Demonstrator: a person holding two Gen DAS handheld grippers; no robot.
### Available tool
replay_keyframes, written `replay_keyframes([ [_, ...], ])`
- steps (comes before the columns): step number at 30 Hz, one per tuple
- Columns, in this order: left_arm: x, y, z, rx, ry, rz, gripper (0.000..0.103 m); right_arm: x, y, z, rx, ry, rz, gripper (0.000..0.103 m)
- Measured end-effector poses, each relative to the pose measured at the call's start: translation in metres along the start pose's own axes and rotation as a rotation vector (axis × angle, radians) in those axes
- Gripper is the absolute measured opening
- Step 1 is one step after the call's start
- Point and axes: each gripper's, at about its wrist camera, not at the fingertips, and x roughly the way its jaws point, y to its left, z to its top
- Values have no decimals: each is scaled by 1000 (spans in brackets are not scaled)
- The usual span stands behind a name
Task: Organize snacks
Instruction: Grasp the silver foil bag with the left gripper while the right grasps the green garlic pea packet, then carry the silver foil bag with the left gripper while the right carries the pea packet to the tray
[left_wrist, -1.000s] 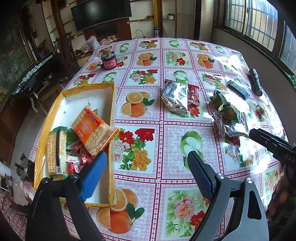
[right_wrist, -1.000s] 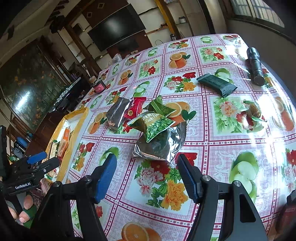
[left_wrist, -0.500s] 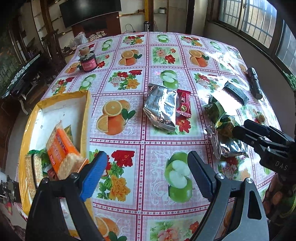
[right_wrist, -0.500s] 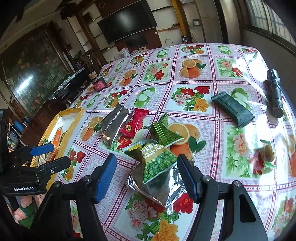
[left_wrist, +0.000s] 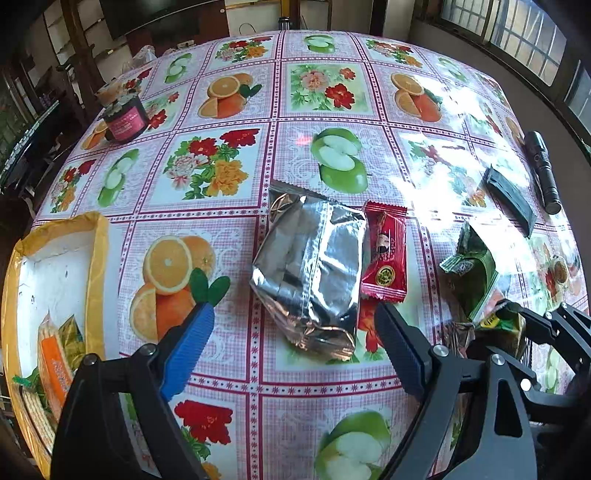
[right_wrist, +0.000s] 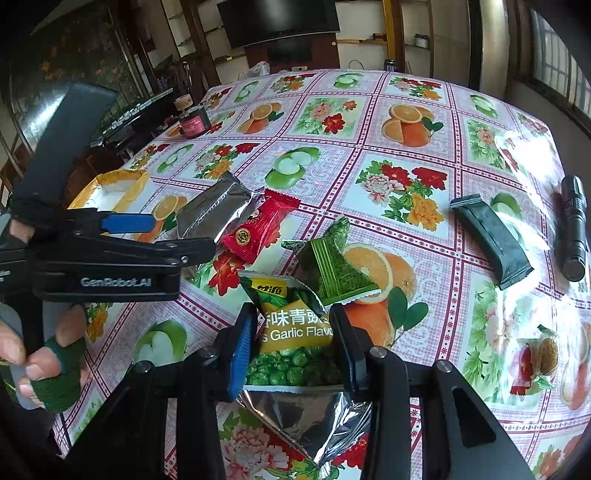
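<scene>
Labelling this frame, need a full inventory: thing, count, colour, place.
garlic pea packet: 1, yellow-green, between right gripper's fingers
silver pouch: 1, silver, table centre
red packet: 1, red, touching the pouch's right side
green packet: 1, green, behind pea packet
dark packet: 1, dark green, right side
flashlight: 1, black, far right edge
jar: 1, pink label, far left
box: 1, yellow rim, left edge, holds wafers
tablecloth: 1, fruit-flower print
left gripper: 1, black, open before the pouch
right gripper: 1, black, closed on pea packet
</scene>
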Motion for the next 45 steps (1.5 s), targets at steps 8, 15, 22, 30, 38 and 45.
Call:
replay_keyframes([
  [8,19,-5,13,9,18,-27,76,-18,-15,-1,106,-55,74,35],
  [15,13,1,7,-16,15,-41,59,-36,-21,-11,183,-95,121,35],
  [22,-17,9,-35,-61,13,-82,58,-45,-10,-27,192,-90,130,35],
  [30,-70,10,-87,-78,-52,-26,58,-60,7,-43,180,-93,128,35],
  [38,-106,24,-114,-100,-104,38,58,-70,32,-51,153,-96,152,35],
  [45,-120,36,-126,-115,-124,49,58,-67,53,-54,125,-84,177,35],
])
